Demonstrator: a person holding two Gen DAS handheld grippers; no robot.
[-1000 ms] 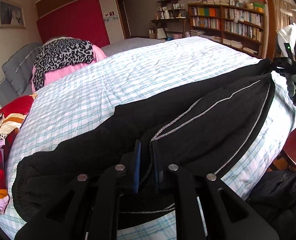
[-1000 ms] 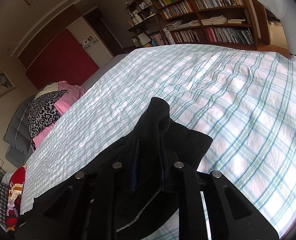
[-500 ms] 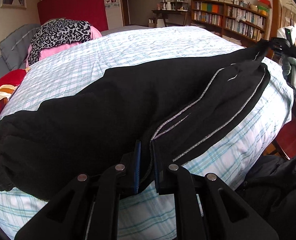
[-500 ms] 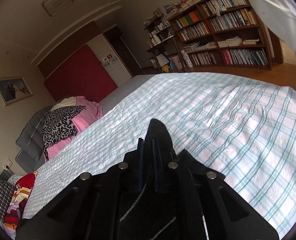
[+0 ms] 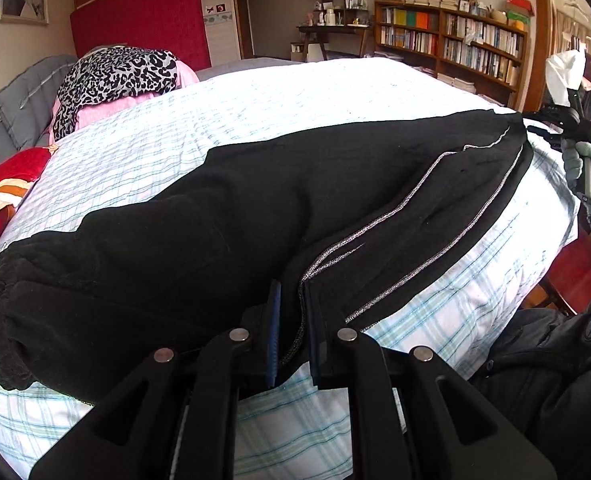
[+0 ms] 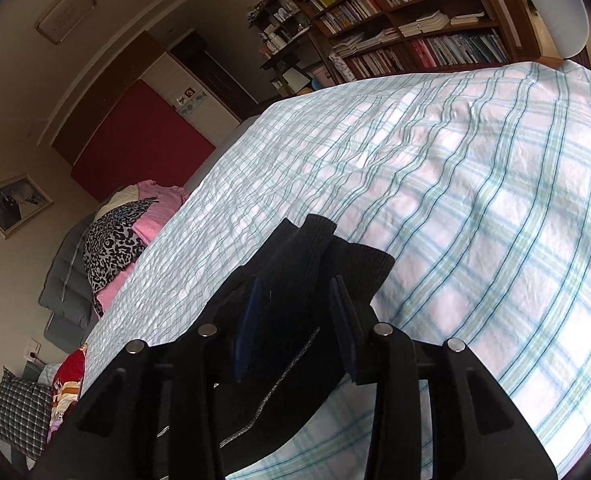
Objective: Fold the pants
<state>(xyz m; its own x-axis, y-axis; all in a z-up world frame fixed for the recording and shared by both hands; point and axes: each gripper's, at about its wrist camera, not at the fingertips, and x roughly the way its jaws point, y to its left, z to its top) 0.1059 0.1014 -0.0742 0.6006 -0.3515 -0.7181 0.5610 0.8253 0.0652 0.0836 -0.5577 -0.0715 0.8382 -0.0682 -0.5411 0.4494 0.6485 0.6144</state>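
Note:
Black pants [image 5: 255, 220] with silver side stripes lie stretched across the plaid bed sheet [image 5: 295, 92], one leg laid over the other. My left gripper [image 5: 293, 308] is shut on the pants' near edge, close to the waist end. My right gripper [image 6: 295, 312] has its jaws apart around the ribbed leg cuffs [image 6: 327, 248], which rest on the sheet [image 6: 475, 200]. In the left wrist view the right gripper [image 5: 551, 124] shows at the cuff end, held by a gloved hand.
A pile of leopard-print and pink clothes [image 5: 115, 80] sits at the bed's far left. Red patterned cloth [image 5: 3, 184] lies at the left edge. Bookshelves [image 5: 455, 40] stand behind the bed. The person's dark jacket [image 5: 555, 360] is at lower right.
The pants have come down flat onto the bed. My right gripper, shut on the cuffs before, now has its jaws open. My left gripper keeps its hold.

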